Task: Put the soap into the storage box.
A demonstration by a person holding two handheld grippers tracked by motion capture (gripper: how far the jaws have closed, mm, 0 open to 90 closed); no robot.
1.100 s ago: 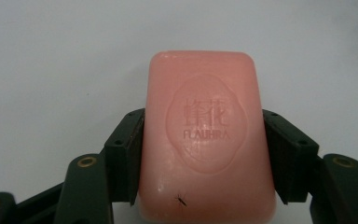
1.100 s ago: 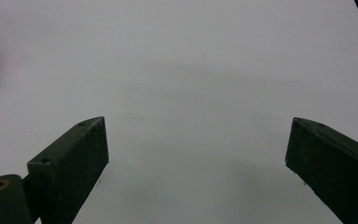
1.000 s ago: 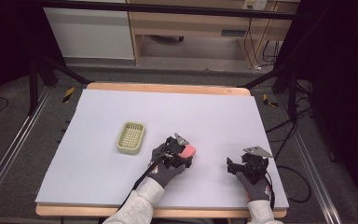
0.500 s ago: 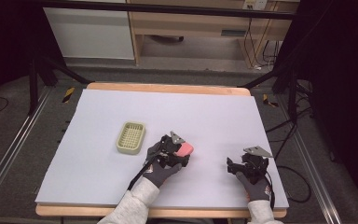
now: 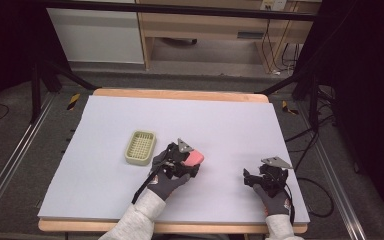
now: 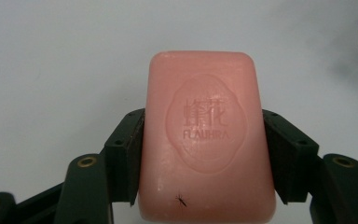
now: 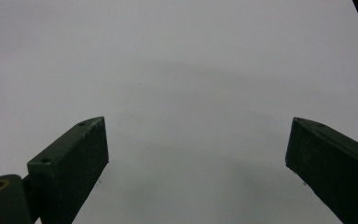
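Pink soap bar (image 6: 207, 135): rounded rectangular block, waxy smooth surface; an oval medallion is embossed on the top face with two characters and the lettering "FLAUHRA". A small dark speck is seen near its lower edge in the left gripper view.
Soap location: clamped between the jaws of the left gripper (image 6: 205, 154), over the white sheet near the middle of the table's near half; seen in the high view as a pink block (image 5: 194, 158) at the gripper's front.
Left gripper jaws: matte black plastic, flat-faced pads pressed against the two long sides of the bar; brass-coloured rivets are seen at the linkage joints.
Left gripper, high view (image 5: 182, 161): held by a grey-gloved hand; a grey three-cornered plate is mounted on top.
Right gripper (image 7: 198, 154): jaws spread wide, nothing between them, only plain white sheet is seen ahead.
Right gripper, high view (image 5: 266, 177): parked at the near right of the table, well apart from the soap.
Soap dish (image 5: 140, 147): pale yellow-green plastic, rectangular with rounded corners, ribbed or slotted floor; set on the sheet just left of the left gripper, apart from the soap.
Table (image 5: 180, 95): wooden edge, top covered by a matte white sheet (image 5: 230, 125).
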